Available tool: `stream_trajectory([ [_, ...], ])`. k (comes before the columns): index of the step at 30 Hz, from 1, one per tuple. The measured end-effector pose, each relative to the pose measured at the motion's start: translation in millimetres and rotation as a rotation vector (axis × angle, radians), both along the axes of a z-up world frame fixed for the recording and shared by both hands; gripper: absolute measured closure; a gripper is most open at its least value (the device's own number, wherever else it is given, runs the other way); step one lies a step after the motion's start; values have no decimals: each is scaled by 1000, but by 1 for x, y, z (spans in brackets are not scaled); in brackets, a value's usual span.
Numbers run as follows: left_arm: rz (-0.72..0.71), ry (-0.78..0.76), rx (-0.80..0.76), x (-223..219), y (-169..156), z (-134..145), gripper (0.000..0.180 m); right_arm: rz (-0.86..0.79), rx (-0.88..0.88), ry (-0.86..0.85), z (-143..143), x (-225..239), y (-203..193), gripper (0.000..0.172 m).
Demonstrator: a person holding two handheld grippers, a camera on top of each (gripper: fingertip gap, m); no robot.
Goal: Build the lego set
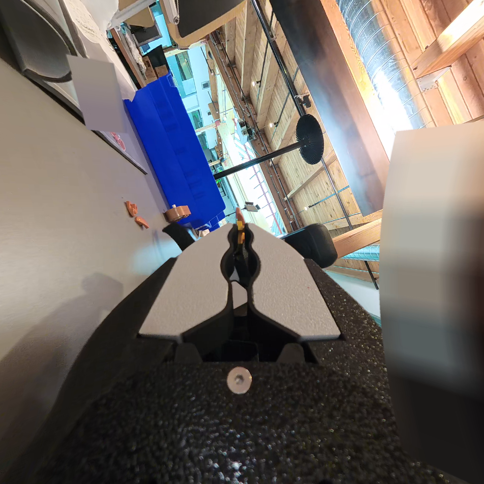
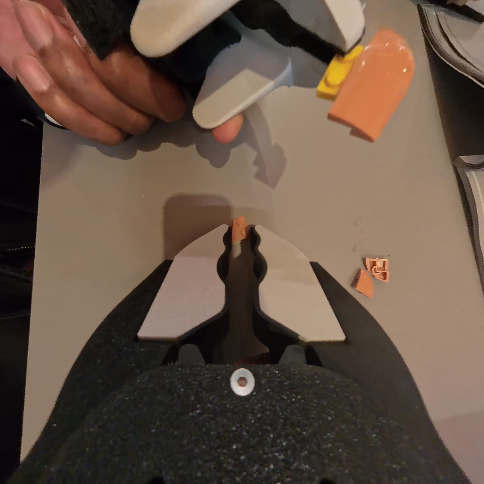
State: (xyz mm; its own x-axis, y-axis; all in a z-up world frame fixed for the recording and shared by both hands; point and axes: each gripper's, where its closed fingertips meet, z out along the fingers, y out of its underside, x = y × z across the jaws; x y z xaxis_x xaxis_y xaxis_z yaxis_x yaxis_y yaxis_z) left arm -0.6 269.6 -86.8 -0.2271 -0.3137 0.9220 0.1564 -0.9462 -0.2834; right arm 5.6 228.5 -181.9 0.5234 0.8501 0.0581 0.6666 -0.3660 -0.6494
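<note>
My left gripper (image 1: 239, 228) is shut on a yellow plate (image 1: 239, 232), held edge-on between the fingertips, with an orange tip poking out beyond it. In the right wrist view the same yellow plate (image 2: 336, 74) is joined to a large orange curved piece (image 2: 374, 86), held above the grey table (image 2: 131, 209). My right gripper (image 2: 239, 230) is shut on a small orange plate with two studs (image 2: 239, 230). A grey part (image 2: 237, 251) sits just behind it between the fingers.
Two small orange curved pieces (image 2: 377, 269) (image 2: 362, 284) lie on the table at the right; they also show in the left wrist view (image 1: 131, 208). A brown assembly (image 1: 178, 212) stands by a blue bin (image 1: 172, 157). A person's hand (image 2: 78, 78) holds the left gripper.
</note>
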Motion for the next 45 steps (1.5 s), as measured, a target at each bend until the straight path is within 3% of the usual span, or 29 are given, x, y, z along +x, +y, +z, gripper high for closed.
stream_trajectory([
  [6,15,38,-20,-1,2,-6,177,-75,36,29,3,6,9,159],
  [13,81,75,-50,-2,10,-12,176,-248,191,223,48,12,31,159],
  [22,102,91,-55,8,5,-14,176,-302,239,311,66,6,34,159],
  [40,148,147,-18,12,4,-18,176,-395,238,376,70,14,39,160],
  [42,147,152,-18,12,4,-19,176,-404,251,383,72,15,40,172],
  [45,146,165,-15,13,3,-20,176,-405,258,378,72,14,40,172],
])
